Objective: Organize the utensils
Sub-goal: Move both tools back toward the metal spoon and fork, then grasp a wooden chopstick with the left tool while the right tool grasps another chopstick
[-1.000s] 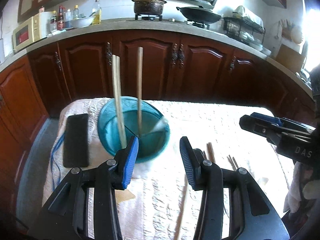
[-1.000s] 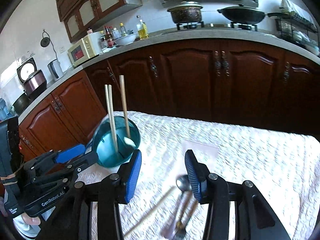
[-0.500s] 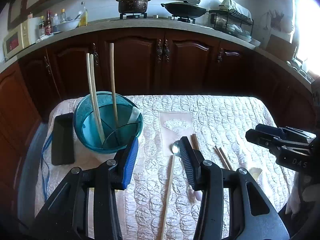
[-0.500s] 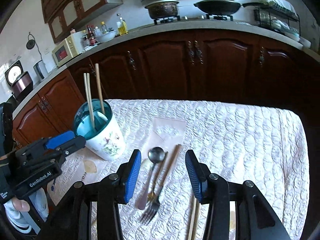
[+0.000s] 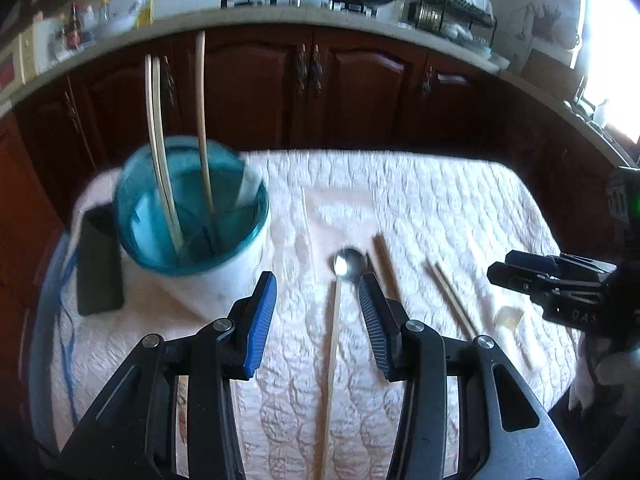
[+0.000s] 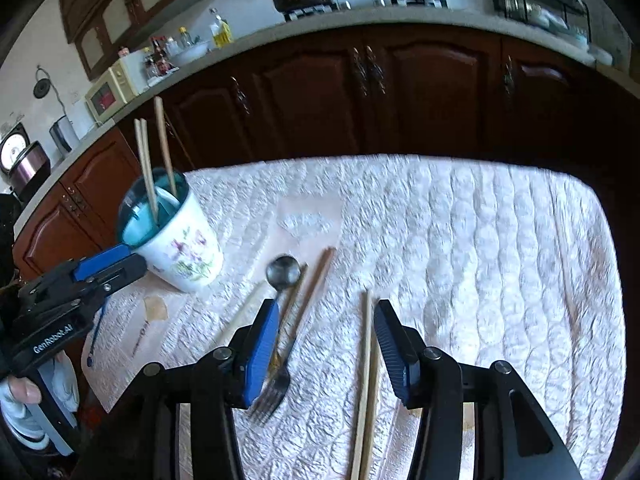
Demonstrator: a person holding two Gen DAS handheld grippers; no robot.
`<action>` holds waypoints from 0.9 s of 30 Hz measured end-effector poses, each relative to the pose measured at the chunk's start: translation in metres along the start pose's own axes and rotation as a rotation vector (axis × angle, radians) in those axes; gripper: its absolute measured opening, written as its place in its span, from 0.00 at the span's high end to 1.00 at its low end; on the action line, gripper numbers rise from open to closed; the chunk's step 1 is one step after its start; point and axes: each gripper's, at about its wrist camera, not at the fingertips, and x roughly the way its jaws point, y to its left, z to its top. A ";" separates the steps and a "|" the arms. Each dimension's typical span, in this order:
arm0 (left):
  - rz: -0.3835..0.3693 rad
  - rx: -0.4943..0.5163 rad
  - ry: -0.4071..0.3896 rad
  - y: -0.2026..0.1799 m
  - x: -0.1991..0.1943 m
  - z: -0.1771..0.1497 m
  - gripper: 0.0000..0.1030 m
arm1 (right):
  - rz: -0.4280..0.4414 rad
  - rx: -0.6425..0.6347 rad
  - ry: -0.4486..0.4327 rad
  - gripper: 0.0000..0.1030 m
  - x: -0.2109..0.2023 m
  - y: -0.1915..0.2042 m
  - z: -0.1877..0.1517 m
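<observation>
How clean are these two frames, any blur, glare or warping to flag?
Left wrist view: the cup is motion-smeared, the window blows out at right, and the fisheye bends the counter. Right wrist view: the tablecloth is softly blurred, the dark chopstick streaked, corners black.

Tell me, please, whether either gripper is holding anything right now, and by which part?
Nothing is held. The left gripper and right gripper are both open and empty above the cloth; the spoon, fork and loose chopsticks lie ungripped.
</observation>
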 end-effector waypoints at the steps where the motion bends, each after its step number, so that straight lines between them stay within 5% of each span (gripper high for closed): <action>1: -0.011 0.002 0.021 0.002 0.005 -0.003 0.59 | 0.005 0.013 0.019 0.54 0.006 -0.004 -0.003; 5: -0.033 0.025 0.093 0.003 0.027 -0.014 0.59 | 0.016 0.048 0.081 0.56 0.030 -0.020 -0.015; 9: -0.042 0.027 0.135 0.001 0.048 -0.017 0.59 | 0.012 0.056 0.125 0.74 0.050 -0.032 -0.019; 27: 0.023 0.061 0.253 -0.018 0.127 -0.012 0.63 | -0.026 0.081 0.221 0.92 0.119 -0.057 0.002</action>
